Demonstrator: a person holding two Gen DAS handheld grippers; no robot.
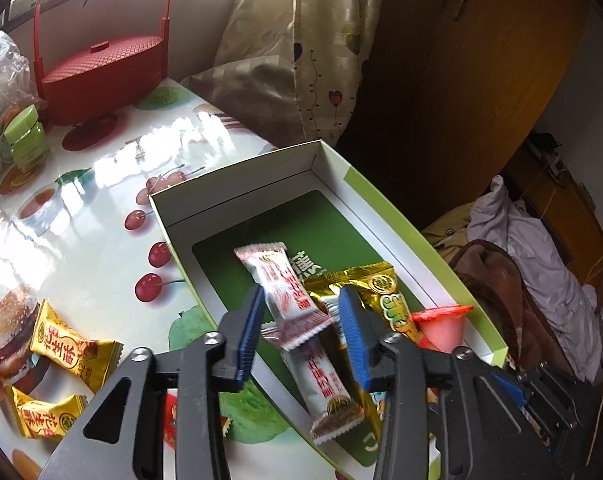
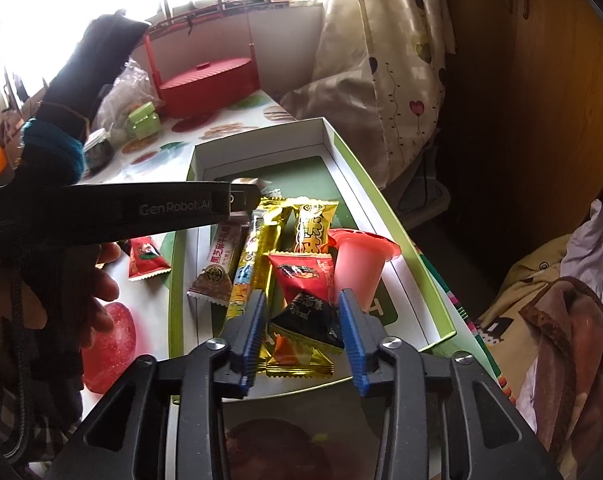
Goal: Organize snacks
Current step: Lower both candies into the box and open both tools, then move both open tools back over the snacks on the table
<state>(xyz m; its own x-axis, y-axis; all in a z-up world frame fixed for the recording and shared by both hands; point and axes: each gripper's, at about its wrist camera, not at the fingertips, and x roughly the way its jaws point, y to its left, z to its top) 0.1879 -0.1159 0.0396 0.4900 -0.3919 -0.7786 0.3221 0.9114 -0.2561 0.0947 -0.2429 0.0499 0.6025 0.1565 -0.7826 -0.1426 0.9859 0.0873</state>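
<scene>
A white and green box (image 1: 237, 196) lies open on the table and holds several snacks. My left gripper (image 1: 301, 312) is open above it, over a white and red snack bar (image 1: 289, 288). A second white bar (image 1: 325, 384), a gold packet (image 1: 385, 292) and a pink jelly cup (image 1: 445, 328) lie in the box. My right gripper (image 2: 303, 316) is open over the box (image 2: 261, 144), with a black packet (image 2: 309, 316) between its fingers. A red packet (image 2: 301, 276), gold bars (image 2: 261, 248) and the jelly cup (image 2: 357, 268) lie beyond it.
Two yellow snack packets (image 1: 69, 348) lie on the table left of the box. A small red packet (image 2: 145, 256) lies there too. A red basket (image 1: 101, 76), a green jar (image 1: 25, 136) and a plastic bag (image 1: 1, 76) stand at the back. A curtain and bedding are on the right.
</scene>
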